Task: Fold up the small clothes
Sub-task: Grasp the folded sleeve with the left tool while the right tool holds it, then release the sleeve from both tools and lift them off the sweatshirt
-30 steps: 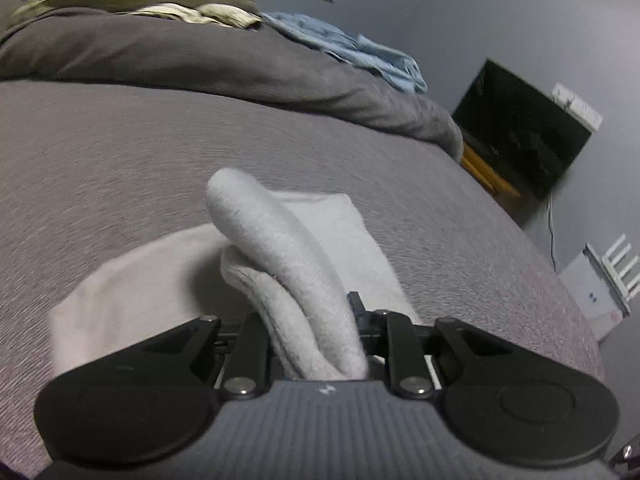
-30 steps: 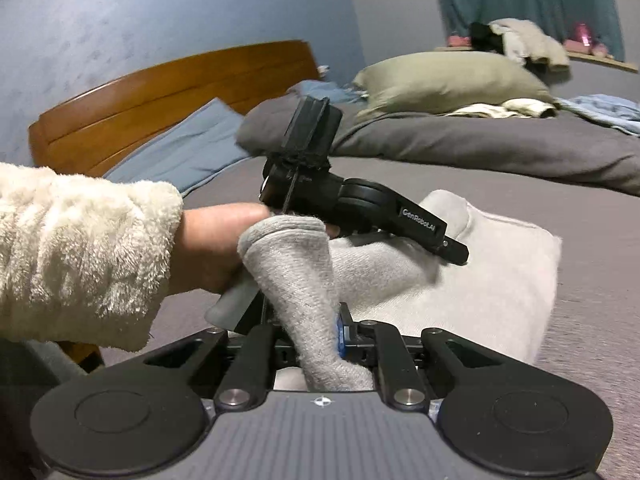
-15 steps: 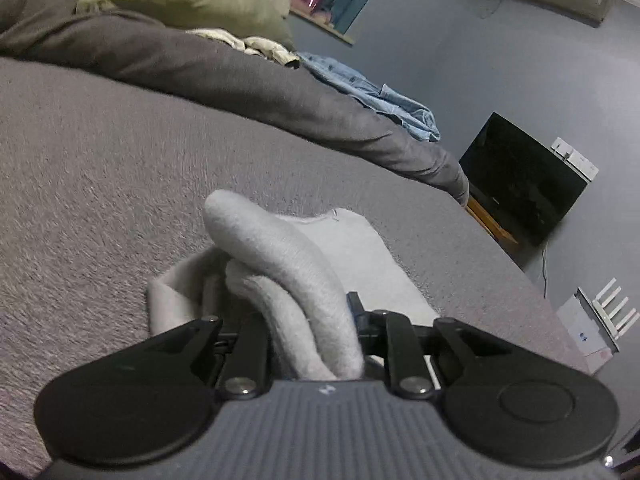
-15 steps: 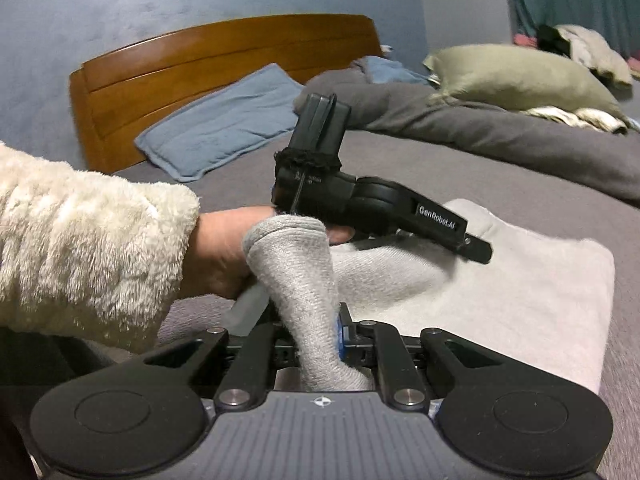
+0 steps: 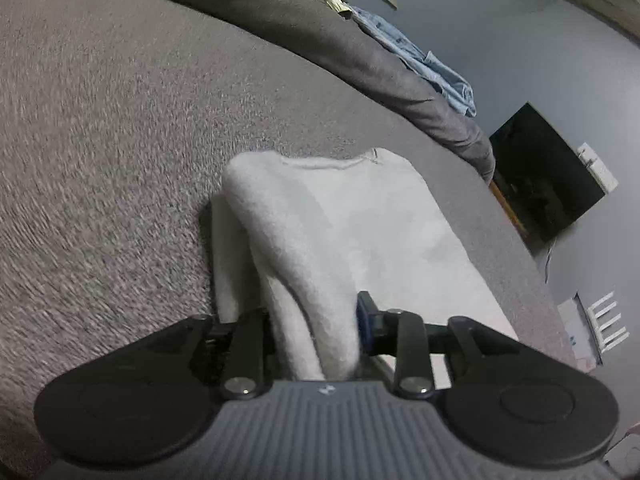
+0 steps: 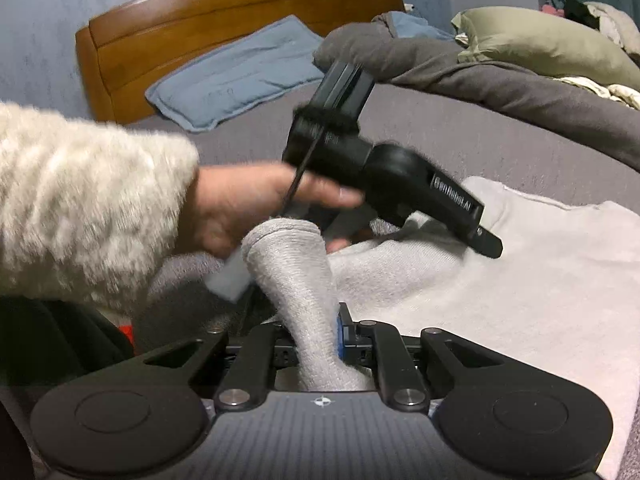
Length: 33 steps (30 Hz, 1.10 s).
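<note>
A light grey knit garment (image 5: 360,232) lies on the grey bed, partly folded over itself. My left gripper (image 5: 320,336) is shut on a bunched edge of it that rises between the fingers. My right gripper (image 6: 316,344) is shut on another bunched edge of the same garment (image 6: 520,280), standing up as a grey roll. In the right wrist view the left gripper's black body (image 6: 384,172) and the hand holding it hover just above the cloth, slightly blurred.
The grey bedspread (image 5: 120,120) spreads to the left and ahead. A rolled grey duvet (image 6: 500,80), olive pillow (image 6: 540,44), blue pillow (image 6: 240,76) and wooden headboard (image 6: 200,32) lie beyond. A black TV (image 5: 548,176) stands past the bed's right edge.
Both grippers have carried the held edges forward over the garment, so more folded cloth lies flat ahead. The left gripper and hand have moved right and up in the right wrist view.
</note>
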Each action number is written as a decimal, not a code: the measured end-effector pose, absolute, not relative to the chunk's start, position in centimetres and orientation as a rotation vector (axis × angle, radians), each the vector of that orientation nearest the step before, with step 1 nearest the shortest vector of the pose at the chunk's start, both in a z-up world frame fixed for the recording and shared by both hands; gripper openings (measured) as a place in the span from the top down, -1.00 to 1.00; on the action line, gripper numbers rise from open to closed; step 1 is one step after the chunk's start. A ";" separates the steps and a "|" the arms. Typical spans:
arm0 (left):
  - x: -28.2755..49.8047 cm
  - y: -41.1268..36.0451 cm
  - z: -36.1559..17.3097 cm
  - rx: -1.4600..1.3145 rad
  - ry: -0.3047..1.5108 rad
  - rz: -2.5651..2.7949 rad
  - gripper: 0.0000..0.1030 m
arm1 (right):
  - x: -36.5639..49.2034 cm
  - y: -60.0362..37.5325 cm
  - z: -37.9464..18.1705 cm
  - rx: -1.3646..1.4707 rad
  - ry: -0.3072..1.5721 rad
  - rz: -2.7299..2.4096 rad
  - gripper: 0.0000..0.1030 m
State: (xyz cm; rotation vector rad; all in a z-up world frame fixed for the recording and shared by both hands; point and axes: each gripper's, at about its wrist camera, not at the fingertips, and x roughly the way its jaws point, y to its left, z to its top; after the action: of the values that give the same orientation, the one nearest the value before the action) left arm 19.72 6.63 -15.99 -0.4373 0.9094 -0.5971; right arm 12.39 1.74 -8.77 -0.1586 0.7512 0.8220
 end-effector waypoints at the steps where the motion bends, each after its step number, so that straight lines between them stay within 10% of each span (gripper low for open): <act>1: 19.8 6.5 -15.5 -0.401 0.911 -0.602 0.38 | 12.7 2.2 -8.9 -0.168 0.754 0.819 0.73; 6: 18.6 6.6 -12.6 -0.219 0.898 -0.589 0.05 | 13.0 3.4 -10.0 -0.182 0.778 0.814 0.53; 15: 13.5 7.2 -9.3 -0.129 0.862 -0.516 0.03 | 13.3 5.4 -9.6 -0.294 0.769 0.919 -0.16; 33: -1.7 8.2 -8.9 -0.113 0.858 -0.361 -0.16 | 10.4 -5.0 -5.3 -0.188 0.726 0.314 -0.69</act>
State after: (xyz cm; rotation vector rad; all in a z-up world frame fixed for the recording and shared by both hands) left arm -1.73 8.17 -8.86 -0.1131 0.8579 -0.3605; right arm 10.37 -5.04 -5.34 -0.1881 0.7259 0.3137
